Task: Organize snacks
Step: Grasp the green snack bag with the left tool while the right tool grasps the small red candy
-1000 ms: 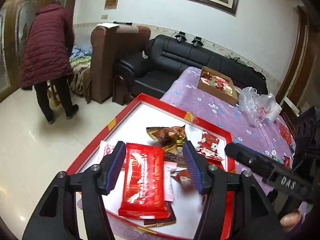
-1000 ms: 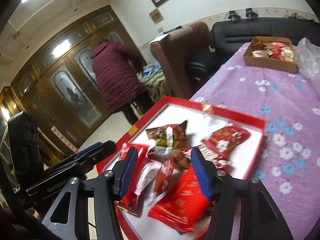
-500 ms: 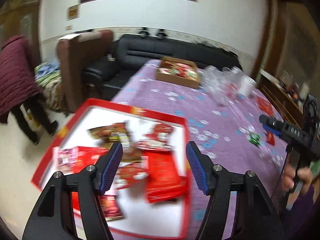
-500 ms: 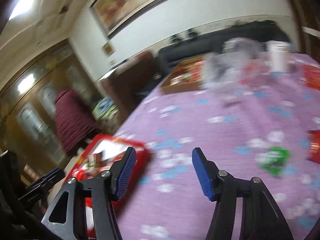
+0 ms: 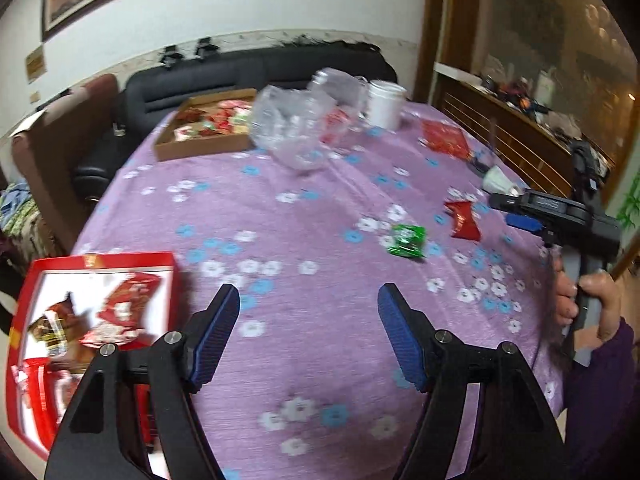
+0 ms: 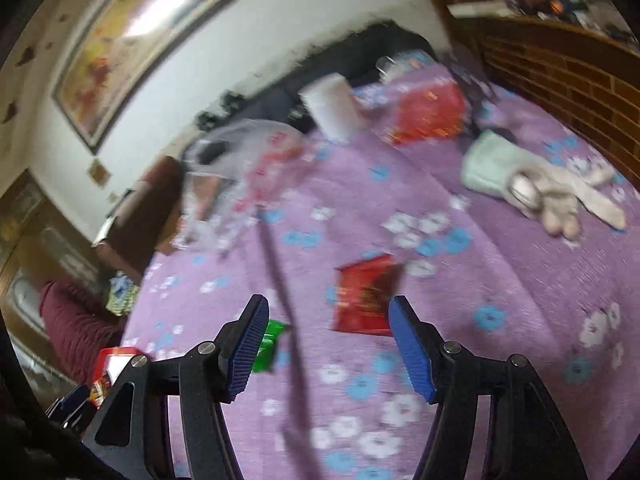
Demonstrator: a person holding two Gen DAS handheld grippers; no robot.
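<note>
Glossy wrappers heaped in red tray (image 5: 132, 258), near left; more in far cardboard box (image 5: 200, 148). Left gripper (image 5: 308, 336) and right gripper (image 6: 326, 344) spread wide, gripping nothing.

I see a desk (image 5: 320, 208) under a purple flowered cloth, a black sofa (image 5: 256, 68) behind it, a framed painting (image 6: 132, 40) on the wall, and a white cup (image 5: 384, 104) beside crumpled clear plastic (image 5: 296, 128) (somewhat blurred).

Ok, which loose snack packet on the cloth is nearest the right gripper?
The small red packet, just ahead of the open right gripper; the green packet lies outside its left finger.
</note>
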